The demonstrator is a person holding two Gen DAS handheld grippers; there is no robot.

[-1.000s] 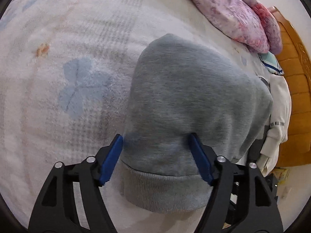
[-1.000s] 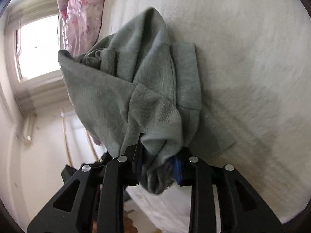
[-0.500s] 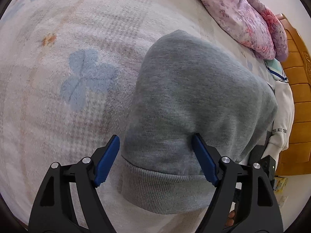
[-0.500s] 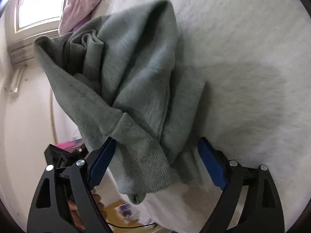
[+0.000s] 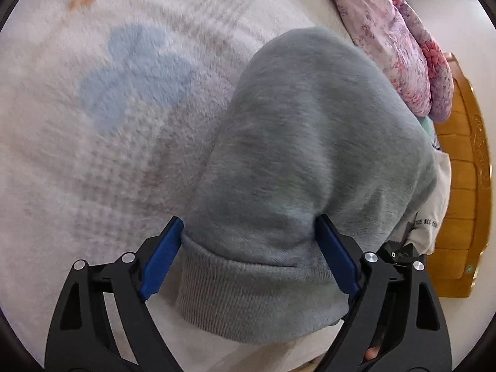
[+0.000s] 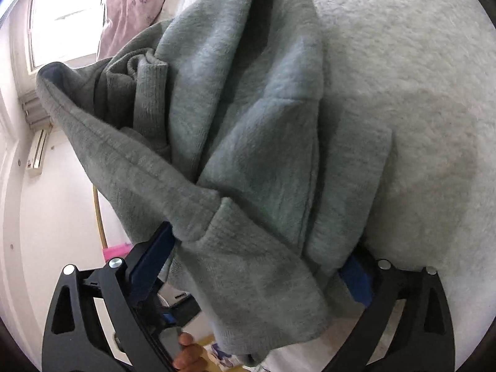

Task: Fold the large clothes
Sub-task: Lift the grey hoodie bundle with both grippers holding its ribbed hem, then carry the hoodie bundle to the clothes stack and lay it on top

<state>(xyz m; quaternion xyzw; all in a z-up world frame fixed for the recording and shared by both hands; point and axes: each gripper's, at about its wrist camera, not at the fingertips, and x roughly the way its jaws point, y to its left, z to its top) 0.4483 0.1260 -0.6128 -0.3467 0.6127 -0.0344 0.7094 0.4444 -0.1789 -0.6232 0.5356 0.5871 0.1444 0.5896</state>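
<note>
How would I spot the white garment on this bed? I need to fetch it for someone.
Start at the wooden headboard on the right of the left wrist view. Just in front of it, under the pink floral quilt and tucked behind the grey sweatshirt, lies the white garment. Only it carries small dark printed lettering.

1. The sweatshirt (image 5: 310, 161) lies folded on the blanket (image 5: 108, 124), with its ribbed hem nearest the left wrist camera.
2. The left gripper (image 5: 248, 248) straddles that hem, one finger on each side of it.
3. The quilt (image 5: 403, 46) lies behind the sweatshirt, to the right.
4. The headboard (image 5: 465, 186) stands at the far right.
5. The right gripper (image 6: 260, 266) has bunched sweatshirt (image 6: 248, 124) folds between its spread fingers, at the bed's edge.
</note>
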